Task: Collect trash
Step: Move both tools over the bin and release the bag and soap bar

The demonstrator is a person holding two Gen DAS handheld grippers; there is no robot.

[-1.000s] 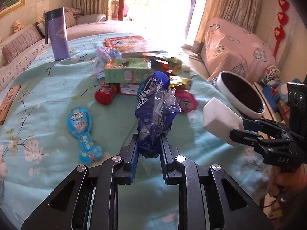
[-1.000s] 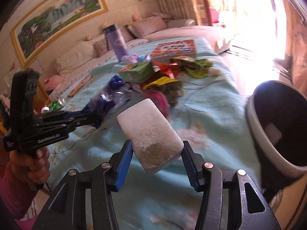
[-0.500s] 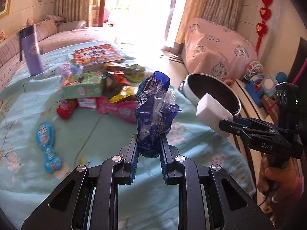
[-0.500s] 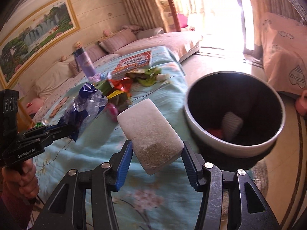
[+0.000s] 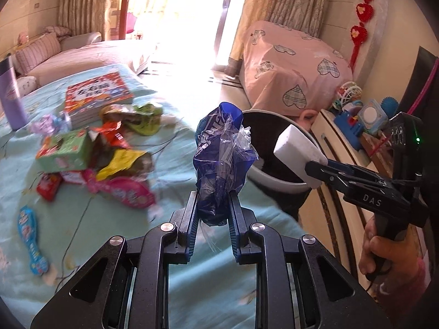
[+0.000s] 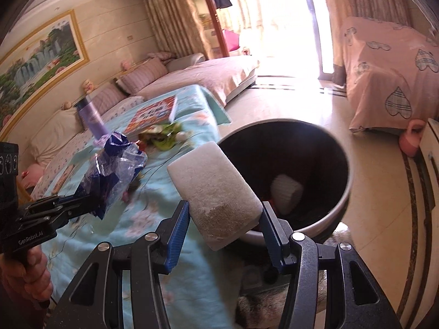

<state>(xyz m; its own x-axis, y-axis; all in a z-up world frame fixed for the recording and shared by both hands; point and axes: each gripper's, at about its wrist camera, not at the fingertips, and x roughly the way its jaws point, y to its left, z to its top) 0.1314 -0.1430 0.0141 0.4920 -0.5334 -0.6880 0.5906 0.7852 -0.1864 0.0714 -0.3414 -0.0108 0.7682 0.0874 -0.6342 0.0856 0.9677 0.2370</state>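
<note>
Holding a piece of trash in each hand, you have both grippers out over the near right edge of the table, beside the bin. Your left gripper has its fingers pinched tight on the bottom of a crumpled blue and clear plastic wrapper, which stands up from the fingers above the teal flowered cloth, just short of the bin's rim. Your right gripper has its fingers clamped on the two sides of a white sponge block; the block sticks forward and tilts up, and in the right wrist view it overlaps the near rim of the bin. The bin is a round dark tub with a pale outer wall, standing on the floor just off the table's right edge, and something white and something red already lie inside it. More trash lies on the table toward its far left: a green box, yellow and red wrappers, a pink packet and a blue packet near the left edge. A book and a purple bottle sit at the far side.
</note>
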